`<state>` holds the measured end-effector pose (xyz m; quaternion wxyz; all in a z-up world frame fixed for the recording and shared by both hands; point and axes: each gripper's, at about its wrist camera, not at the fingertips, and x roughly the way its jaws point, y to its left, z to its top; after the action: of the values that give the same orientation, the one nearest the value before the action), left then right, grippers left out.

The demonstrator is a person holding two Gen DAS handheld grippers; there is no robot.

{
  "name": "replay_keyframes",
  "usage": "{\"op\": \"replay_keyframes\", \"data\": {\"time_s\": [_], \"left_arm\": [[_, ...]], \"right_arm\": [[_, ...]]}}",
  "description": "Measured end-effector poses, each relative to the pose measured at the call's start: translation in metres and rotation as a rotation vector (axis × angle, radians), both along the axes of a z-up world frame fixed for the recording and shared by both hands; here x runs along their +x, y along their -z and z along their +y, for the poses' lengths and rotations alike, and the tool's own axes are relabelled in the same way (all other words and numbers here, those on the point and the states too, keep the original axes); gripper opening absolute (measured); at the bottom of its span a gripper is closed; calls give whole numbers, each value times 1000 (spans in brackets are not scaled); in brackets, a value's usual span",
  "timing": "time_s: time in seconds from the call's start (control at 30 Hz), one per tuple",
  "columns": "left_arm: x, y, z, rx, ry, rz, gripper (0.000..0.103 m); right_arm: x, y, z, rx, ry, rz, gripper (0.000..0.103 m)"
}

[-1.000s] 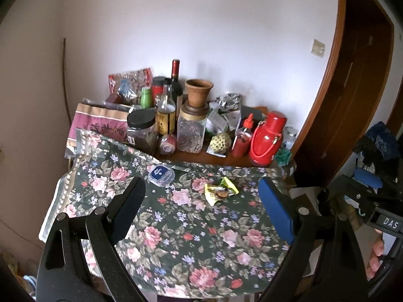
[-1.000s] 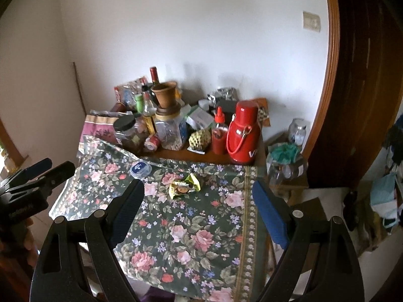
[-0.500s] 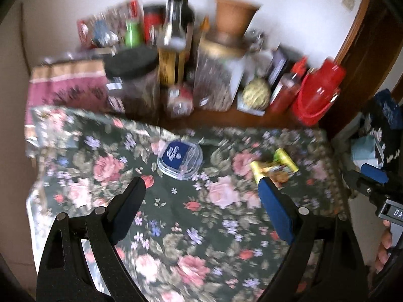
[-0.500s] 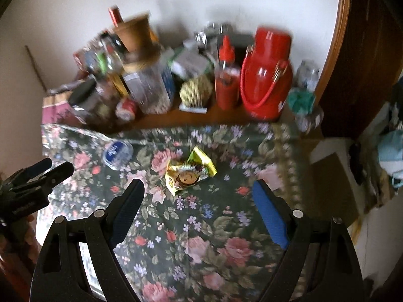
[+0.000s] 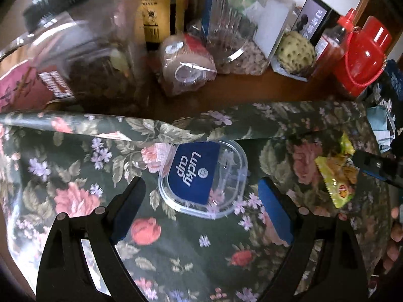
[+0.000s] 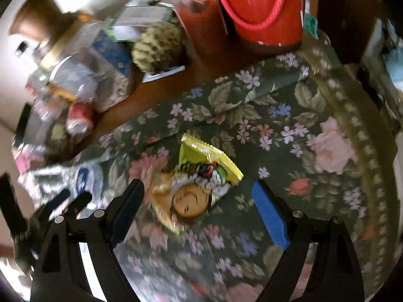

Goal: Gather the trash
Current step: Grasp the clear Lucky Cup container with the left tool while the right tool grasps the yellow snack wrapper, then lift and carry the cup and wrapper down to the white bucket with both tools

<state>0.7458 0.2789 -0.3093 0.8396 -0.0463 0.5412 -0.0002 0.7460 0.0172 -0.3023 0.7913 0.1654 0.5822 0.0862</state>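
Two open tongs [image 5: 201,201] [image 6: 196,201] over trash [image 5: 202,176] [image 6: 199,183].

Dark green floral tablecloth [image 5: 83,166] covers front of brown wooden table [image 5: 239,88]. Behind cloth (crowded row): black-lidded clear plastic jar [image 5: 83,50], tall clear canister of pale nuts [image 5: 239,25], red plastic jug with handle [image 5: 360,58], red-capped sauce bottle [image 5: 332,42], yellow-green knobbly ball [image 5: 297,52].

Black plastic left gripper [image 5: 201,206] and right gripper [image 6: 197,205] (blue pads [image 5: 275,211], silver screws).
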Motion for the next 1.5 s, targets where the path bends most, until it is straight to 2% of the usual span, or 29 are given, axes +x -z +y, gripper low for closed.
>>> {"op": "replay_keyframes", "data": {"time_s": [0.1, 0.2, 0.37, 0.43, 0.47, 0.53, 0.6, 0.63, 0.77, 0.9, 1.07, 1.23, 1.5], "left_arm": [[3, 5, -1, 14, 12, -7, 91], [9, 10, -1, 21, 21, -13, 91], [19, 14, -4, 30, 16, -30, 91], [21, 15, -7, 37, 18, -37, 91], [22, 16, -9, 51, 18, -41, 91], [23, 16, -13, 80, 20, -58, 78], [25, 18, -19, 72, 21, -51, 78], [22, 17, -21, 58, 16, -51, 77], [14, 12, -25, 2, -10, -37, 76], [1, -1, -32, 2, -33, -43, 76], [-18, -34, -36, 11, -57, -88, 75], [-39, -85, -48, 19, -79, -183, 75], [-92, -177, -96, 60, -96, -366, 75]], "right_arm": [[6, 12, 6, -6, 36, 13, 88], [6, 10, 15, -53, 59, -29, 84], [9, 9, 33, -160, 23, -62, 58], [7, 8, 39, -207, -10, -77, 54], [5, 8, 41, -213, -31, -86, 50], [2, 7, 46, -207, -61, -93, 39], [-2, 6, 47, -183, -90, -90, 27], [-4, 4, 47, -176, -105, -92, 17], [-16, -2, 38, -151, -149, -89, 15], [-28, -15, 16, -111, -154, -94, 14], [-39, -42, -12, -97, -162, -146, 14], [-46, -79, -41, -81, -158, -217, 14], [-73, -138, -72, -59, -176, -383, 14]]}}
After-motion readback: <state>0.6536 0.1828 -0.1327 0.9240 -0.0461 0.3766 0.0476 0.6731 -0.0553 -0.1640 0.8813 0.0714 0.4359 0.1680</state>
